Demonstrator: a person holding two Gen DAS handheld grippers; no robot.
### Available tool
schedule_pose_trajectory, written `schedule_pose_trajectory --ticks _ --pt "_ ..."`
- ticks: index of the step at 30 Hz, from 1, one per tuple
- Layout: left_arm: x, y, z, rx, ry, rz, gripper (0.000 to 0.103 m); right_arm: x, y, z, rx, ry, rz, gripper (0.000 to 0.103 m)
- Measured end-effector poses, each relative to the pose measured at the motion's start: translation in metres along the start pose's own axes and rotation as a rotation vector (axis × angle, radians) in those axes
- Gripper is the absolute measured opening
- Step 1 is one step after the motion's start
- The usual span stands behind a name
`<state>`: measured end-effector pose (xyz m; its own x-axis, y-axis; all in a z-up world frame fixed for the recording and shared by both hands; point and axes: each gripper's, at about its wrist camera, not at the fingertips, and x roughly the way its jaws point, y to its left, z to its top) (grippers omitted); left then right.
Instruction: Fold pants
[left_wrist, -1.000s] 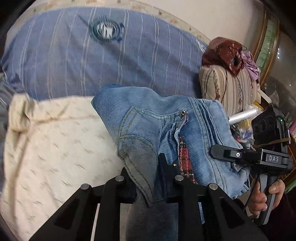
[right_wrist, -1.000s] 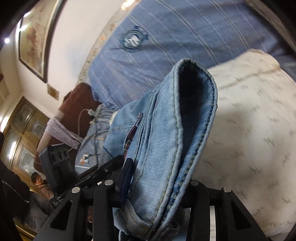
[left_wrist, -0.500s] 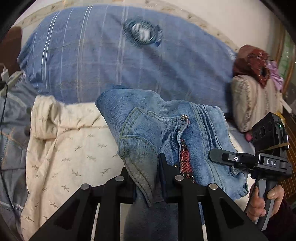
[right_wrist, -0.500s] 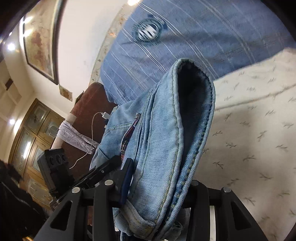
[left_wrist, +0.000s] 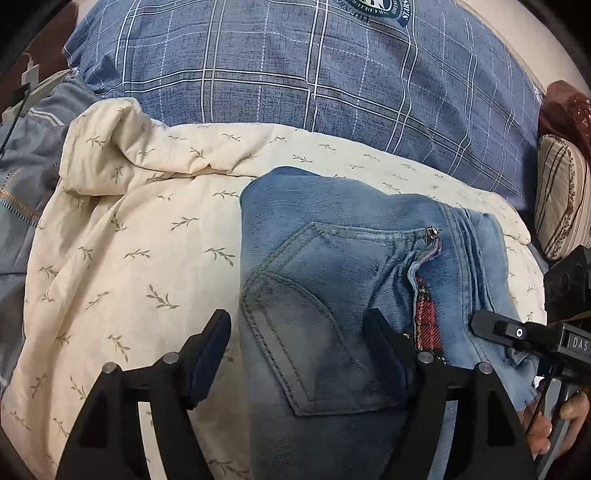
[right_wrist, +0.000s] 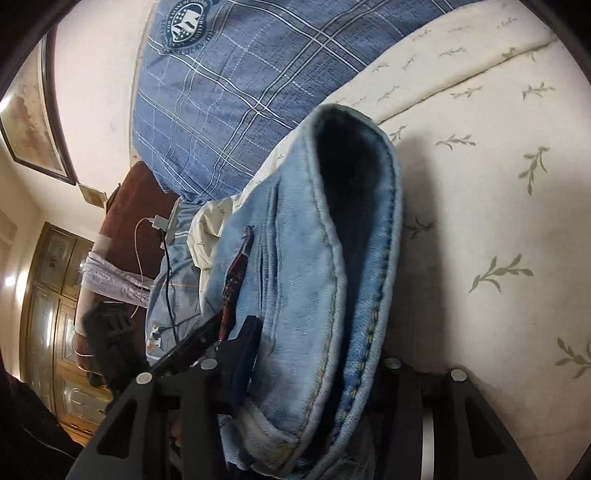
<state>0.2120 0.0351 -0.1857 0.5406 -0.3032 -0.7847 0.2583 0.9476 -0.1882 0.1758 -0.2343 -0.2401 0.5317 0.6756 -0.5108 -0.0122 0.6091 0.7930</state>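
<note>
Folded blue jeans lie on a cream leaf-print quilt before a blue plaid pillow, the left gripper with fingers spread around the back pocket, the right gripper with fingers pinching the bunched waistband.

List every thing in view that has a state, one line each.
jeans: folded, lying on the cream quilt
left gripper: jaws open, straddling the jeans
right gripper: jaws shut on the jeans' folded edge
white charger: cable plugged in
</note>
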Motion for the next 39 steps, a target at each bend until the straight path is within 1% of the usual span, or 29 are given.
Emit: schedule_pose_trajectory --ticks 3,4,6,8,11,15,18,19,21,22,26,29,35,39 --pt "-0.016 -0.003 0.002 0.011 0.009 0.045 0.076 -0.006 0.012 -0.002 -0.006 0.017 -0.084 0.062" --pt "-0.024 -0.005 0.002 0.013 -0.001 0.047 0.076 -0.01 0.017 -0.003 -0.006 0.018 -0.101 0.063" --pt "-0.05 -0.005 0.001 0.0 -0.049 0.062 0.078 -0.027 0.028 -0.007 -0.025 -0.001 -0.138 0.063" --pt "-0.075 -0.003 -0.001 -0.025 -0.086 0.074 0.084 -0.043 0.04 -0.012 -0.068 -0.031 -0.185 0.063" --pt "-0.115 -0.003 -0.007 -0.043 -0.164 0.114 0.086 -0.078 0.064 -0.021 -0.17 -0.099 -0.252 0.063" --pt "-0.169 -0.002 -0.016 -0.061 -0.26 0.206 0.089 -0.12 0.105 -0.04 -0.323 -0.193 -0.328 0.065" --pt "-0.205 0.0 -0.025 -0.069 -0.328 0.269 0.092 -0.139 0.14 -0.06 -0.428 -0.247 -0.376 0.066" --pt "-0.217 0.0 -0.03 -0.07 -0.355 0.294 0.094 -0.145 0.155 -0.071 -0.473 -0.276 -0.408 0.066" --pt "-0.235 0.003 -0.038 -0.073 -0.406 0.315 0.095 -0.148 0.18 -0.087 -0.54 -0.321 -0.458 0.067" --pt "-0.243 0.003 -0.041 -0.075 -0.418 0.321 0.097 -0.15 0.192 -0.096 -0.573 -0.34 -0.473 0.067" --pt "-0.266 0.001 -0.049 -0.062 -0.437 0.343 0.098 -0.156 0.225 -0.126 -0.617 -0.426 -0.488 0.068" --pt "-0.275 -0.003 -0.052 -0.046 -0.435 0.347 0.098 -0.156 0.24 -0.139 -0.626 -0.461 -0.481 0.069" --pt "-0.295 -0.019 -0.059 -0.007 -0.479 0.347 0.098 -0.161 0.259 -0.151 -0.642 -0.515 -0.478 0.069" --pt "-0.305 -0.031 -0.059 0.014 -0.493 0.347 0.098 -0.169 0.264 -0.156 -0.642 -0.53 -0.461 0.069"
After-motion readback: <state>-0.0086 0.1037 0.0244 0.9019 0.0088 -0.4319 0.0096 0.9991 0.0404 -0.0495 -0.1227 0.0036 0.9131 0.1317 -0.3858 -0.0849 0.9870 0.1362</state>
